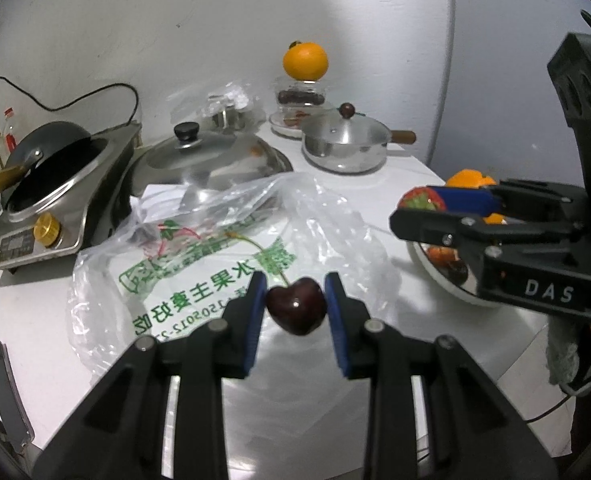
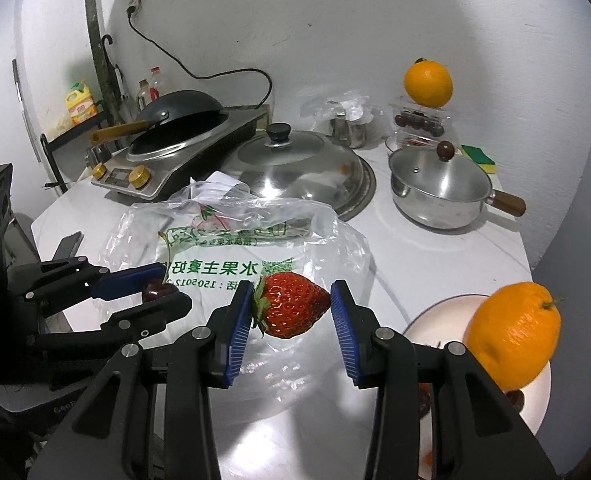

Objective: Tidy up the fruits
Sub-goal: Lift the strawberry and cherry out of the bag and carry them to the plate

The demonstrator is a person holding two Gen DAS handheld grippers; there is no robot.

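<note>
Closest in, the left gripper has its blue pads closed tight on a dark cherry, lifted clear of the counter, its green stem trailing up toward the bag. Beside it, on its right, the right gripper is clamped on a strawberry, jaws only as wide as the berry, leafy cap against the left pad and tip against the right one. Both fruits hang over the crumpled clear plastic bag with green print, which lies flat on the white counter.

To the right of the grippers sits a white bowl with an orange in it and some darker fruit underneath that I can't make out.

Further back there is a big steel lid with a black knob, and right of it a small lidded pot with a wooden handle. Behind the pot another orange is perched on a clear box of dark fruit. At the back left, a black wok sits tilted on a cooker.
</note>
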